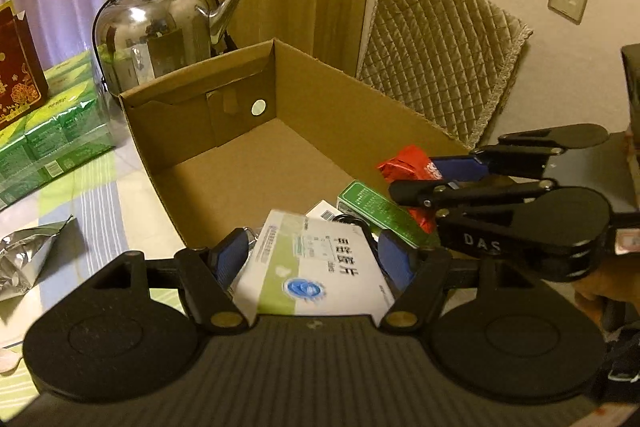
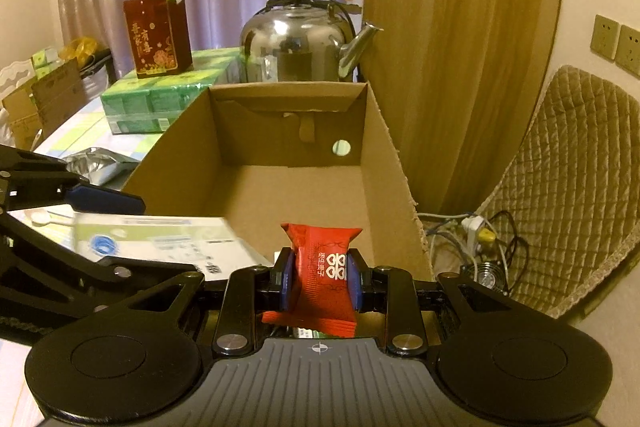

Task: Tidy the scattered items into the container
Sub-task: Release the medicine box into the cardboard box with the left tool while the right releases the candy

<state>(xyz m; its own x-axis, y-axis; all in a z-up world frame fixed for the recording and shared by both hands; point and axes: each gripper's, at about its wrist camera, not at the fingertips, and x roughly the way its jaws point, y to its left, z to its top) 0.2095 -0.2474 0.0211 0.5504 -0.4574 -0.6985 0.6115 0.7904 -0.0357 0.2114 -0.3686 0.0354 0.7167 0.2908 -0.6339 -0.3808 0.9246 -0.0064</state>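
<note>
An open cardboard box stands on the table, also seen in the right wrist view. My left gripper is shut on a white and green medicine box, held over the box's near end. From the right, my right gripper is shut on a red candy packet, also just above the near end. In the left wrist view that red packet shows between the right gripper's fingers. A green carton and a small white pack lie inside the box.
A steel kettle stands behind the box. Green tissue packs with a red gift bag on top lie to the left. A silver foil pouch is on the tablecloth. A quilted chair and floor cables are at right.
</note>
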